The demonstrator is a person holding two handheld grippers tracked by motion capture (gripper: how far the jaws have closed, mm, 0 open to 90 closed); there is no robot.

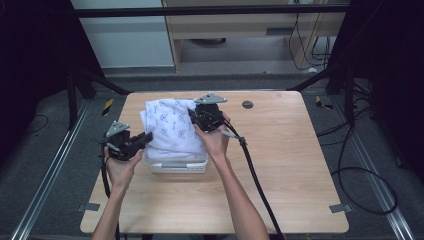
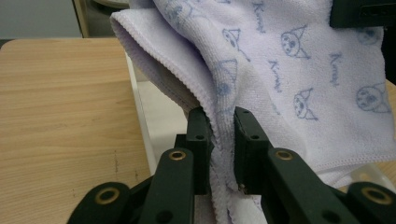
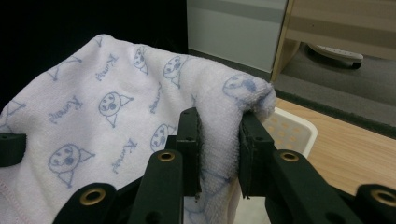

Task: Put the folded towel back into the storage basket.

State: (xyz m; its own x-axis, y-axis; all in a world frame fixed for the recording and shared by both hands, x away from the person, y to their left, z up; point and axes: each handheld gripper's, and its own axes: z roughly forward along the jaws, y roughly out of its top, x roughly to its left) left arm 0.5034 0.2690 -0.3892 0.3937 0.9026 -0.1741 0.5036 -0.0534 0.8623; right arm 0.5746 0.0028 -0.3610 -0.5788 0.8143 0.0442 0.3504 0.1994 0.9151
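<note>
Both sets of jaws are clamping folds of the printed towel (image 1: pixel 172 127): left gripper (image 1: pixel 131 143) is pinching its left edge, right gripper (image 1: pixel 205 119) its upper right corner, towel is draping over the white basket (image 1: pixel 176 165) at frame center on the wooden table (image 1: pixel 280 165).

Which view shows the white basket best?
The high view: the basket shows its front wall under the towel. The right gripper view catches one perforated corner; the left gripper view, just a rim edge.
</note>
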